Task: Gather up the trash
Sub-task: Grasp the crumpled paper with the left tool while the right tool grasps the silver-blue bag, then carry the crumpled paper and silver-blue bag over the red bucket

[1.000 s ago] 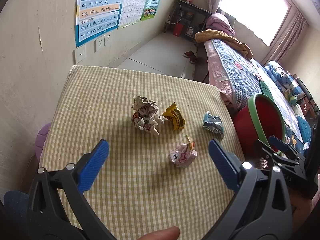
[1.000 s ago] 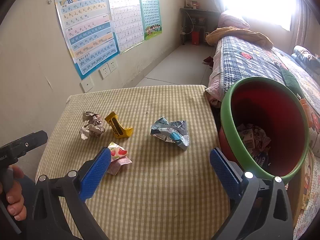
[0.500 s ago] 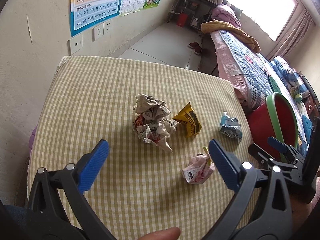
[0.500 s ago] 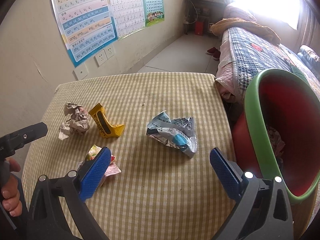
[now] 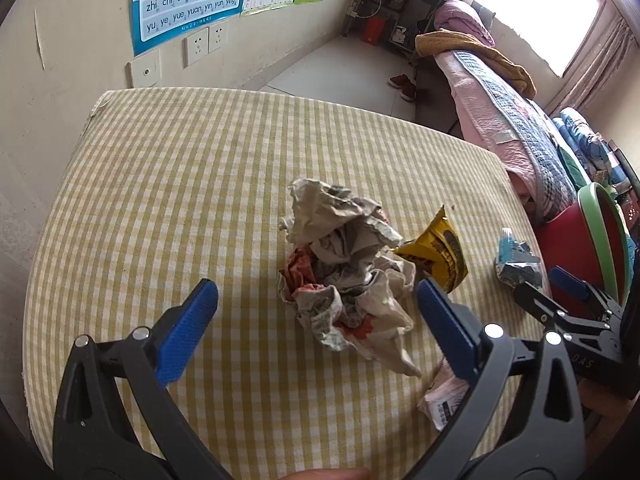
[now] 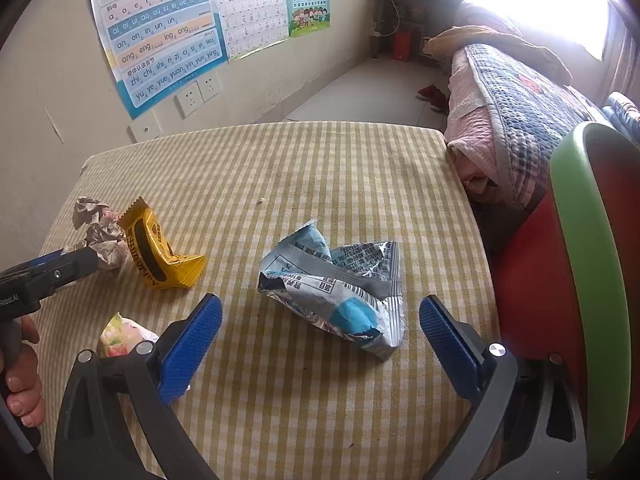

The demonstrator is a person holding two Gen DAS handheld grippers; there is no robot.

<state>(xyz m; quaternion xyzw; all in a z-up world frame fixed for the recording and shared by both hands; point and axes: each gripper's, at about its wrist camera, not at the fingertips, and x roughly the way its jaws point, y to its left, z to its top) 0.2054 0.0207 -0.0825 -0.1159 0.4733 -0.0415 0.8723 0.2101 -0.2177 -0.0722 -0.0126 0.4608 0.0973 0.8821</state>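
Observation:
A crumpled grey paper ball [image 5: 344,272] lies on the checked tablecloth [image 5: 200,184], just ahead of my open left gripper [image 5: 316,312] and between its fingertips. A yellow wrapper [image 5: 436,254] lies right of it, and a pink wrapper [image 5: 444,398] is partly hidden behind the right finger. A blue and silver wrapper [image 6: 340,288] lies just ahead of my open right gripper [image 6: 320,332]. In the right wrist view the yellow wrapper [image 6: 156,252], paper ball [image 6: 100,232] and pink wrapper [image 6: 120,332] lie to the left. The red bin with a green rim [image 6: 580,264] stands right of the table.
A bed with a quilt [image 6: 520,96] stands beyond the bin. The wall with posters [image 6: 160,32] and sockets runs along the table's left side. The left gripper's body [image 6: 36,276] shows at the right wrist view's left edge.
Both grippers moved forward and lower toward the table. The paper ball now sits between the left fingertips, and the blue-silver wrapper is close before the right gripper. Both stayed open.

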